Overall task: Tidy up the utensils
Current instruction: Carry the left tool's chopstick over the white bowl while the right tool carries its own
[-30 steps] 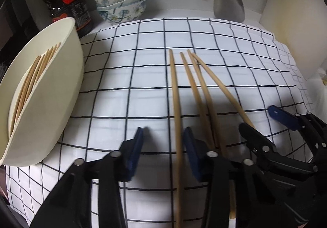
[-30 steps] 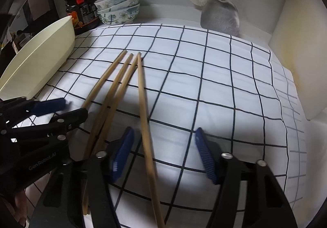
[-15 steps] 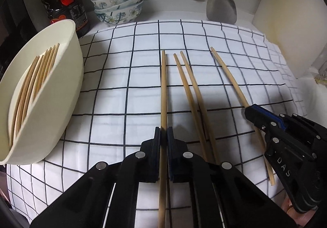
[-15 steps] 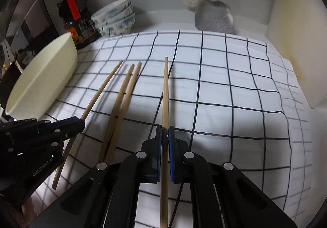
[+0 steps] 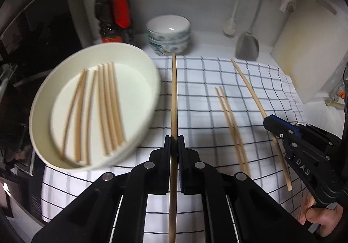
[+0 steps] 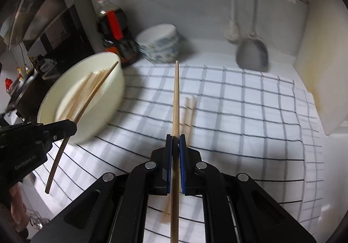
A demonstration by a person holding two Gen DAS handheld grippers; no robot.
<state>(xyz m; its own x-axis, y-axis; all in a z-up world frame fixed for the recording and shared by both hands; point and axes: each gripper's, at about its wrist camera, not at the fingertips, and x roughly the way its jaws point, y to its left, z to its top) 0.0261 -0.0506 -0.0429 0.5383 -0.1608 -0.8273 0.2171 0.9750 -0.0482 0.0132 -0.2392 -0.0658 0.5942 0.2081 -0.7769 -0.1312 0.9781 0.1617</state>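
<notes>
Chopstick in left gripper — another, right gripper

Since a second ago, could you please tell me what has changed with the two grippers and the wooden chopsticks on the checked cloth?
Both grippers closed: the left gripper took one wooden chopstick, the right gripper another, and both lifted them off the white checked cloth, toward the cream oval dish. Two chopsticks stayed lying on the cloth; the chopsticks in the dish are unchanged.
</notes>
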